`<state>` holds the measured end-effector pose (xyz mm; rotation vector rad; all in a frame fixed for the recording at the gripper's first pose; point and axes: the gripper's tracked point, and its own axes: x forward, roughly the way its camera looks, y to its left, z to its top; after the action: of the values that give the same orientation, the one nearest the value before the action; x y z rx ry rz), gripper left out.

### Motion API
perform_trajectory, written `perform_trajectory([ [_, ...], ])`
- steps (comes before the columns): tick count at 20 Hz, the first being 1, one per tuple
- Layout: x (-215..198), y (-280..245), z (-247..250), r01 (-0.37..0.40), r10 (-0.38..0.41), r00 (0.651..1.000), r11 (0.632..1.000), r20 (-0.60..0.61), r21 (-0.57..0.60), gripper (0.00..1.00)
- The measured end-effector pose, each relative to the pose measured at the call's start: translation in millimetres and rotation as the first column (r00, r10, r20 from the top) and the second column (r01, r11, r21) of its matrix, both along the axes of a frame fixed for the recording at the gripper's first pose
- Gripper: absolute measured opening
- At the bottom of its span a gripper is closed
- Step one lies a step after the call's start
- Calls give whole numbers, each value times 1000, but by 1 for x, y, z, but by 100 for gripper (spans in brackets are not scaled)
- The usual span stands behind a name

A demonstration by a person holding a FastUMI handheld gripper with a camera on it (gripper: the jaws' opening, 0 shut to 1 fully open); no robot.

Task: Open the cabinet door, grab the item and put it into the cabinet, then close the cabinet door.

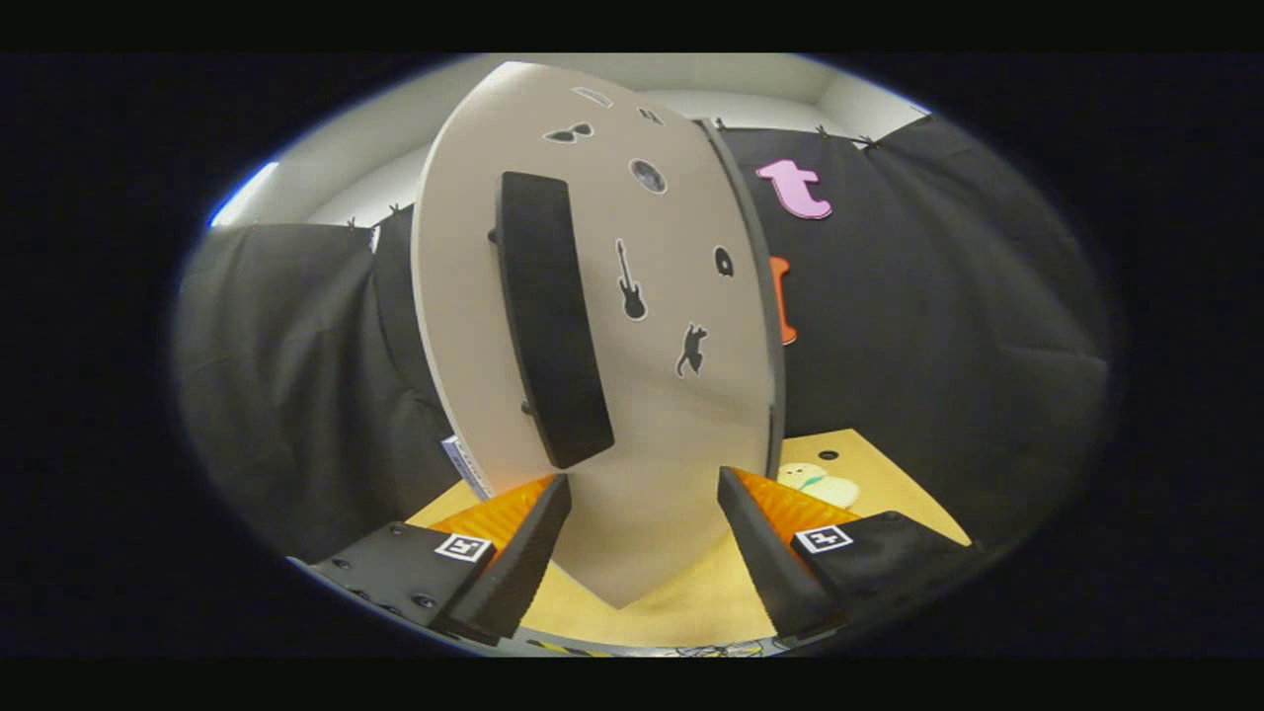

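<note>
Cabinet door (681, 434): beige panel, small dark stickers, long black handle (551, 316) upright.
Gripper (642, 484): fingers spread apart, gripping nothing, just below handle.

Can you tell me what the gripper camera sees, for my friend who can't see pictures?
The open gripper faces a beige cabinet door with little stickers and a long black handle just above its left finger. The cabinet stands on a yellow table, where a small pale toy lies beyond the right finger.
</note>
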<state>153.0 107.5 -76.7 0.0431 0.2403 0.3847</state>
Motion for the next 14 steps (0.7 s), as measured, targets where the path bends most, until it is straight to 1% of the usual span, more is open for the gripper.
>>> perform_trajectory([
  [4,24,51,-15,4,-4,1000,1000,1,-19,97],
  [7,46,90,-25,9,-9,1000,1000,-1,-10,97],
  [10,77,134,-38,31,-32,999,999,-11,-42,97],
  [11,82,130,-36,57,-56,998,997,16,-47,97],
  [13,96,135,-35,89,-88,996,994,29,-70,94],
  [14,102,139,-34,103,-101,994,992,33,-75,95],
])
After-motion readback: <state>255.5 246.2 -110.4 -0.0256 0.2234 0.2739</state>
